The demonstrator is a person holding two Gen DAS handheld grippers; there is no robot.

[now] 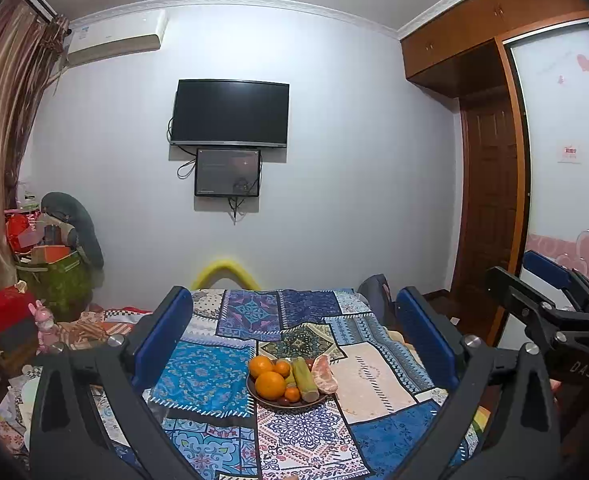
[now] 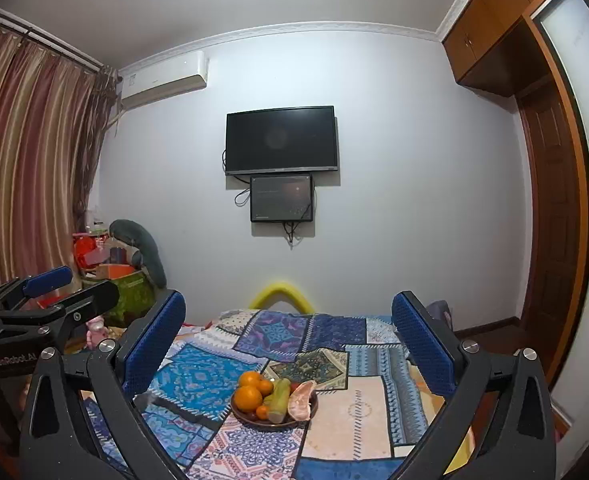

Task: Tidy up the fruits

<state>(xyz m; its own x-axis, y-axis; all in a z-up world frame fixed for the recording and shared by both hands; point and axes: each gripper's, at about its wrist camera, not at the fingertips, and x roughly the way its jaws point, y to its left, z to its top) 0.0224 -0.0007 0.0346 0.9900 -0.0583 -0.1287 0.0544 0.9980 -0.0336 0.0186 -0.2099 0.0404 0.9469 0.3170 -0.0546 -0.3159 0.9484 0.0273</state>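
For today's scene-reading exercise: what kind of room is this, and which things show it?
Most likely a home bedroom: a wall-mounted television, an air conditioner beside striped curtains, and a built-in wardrobe. The fruit plate sits on a patchwork cloth.

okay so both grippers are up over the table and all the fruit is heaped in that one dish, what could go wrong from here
1. The dish is piled high: the large orange lies against small ones and the green stalk pieces. Pulling one out may send others rolling onto the patchwork cloth.
2. The peeled pomelo segment leans at the dish's rim and looks soft; a hard squeeze could crush it.
3. The left gripper and right gripper hang open side by side and might collide if both reach in.
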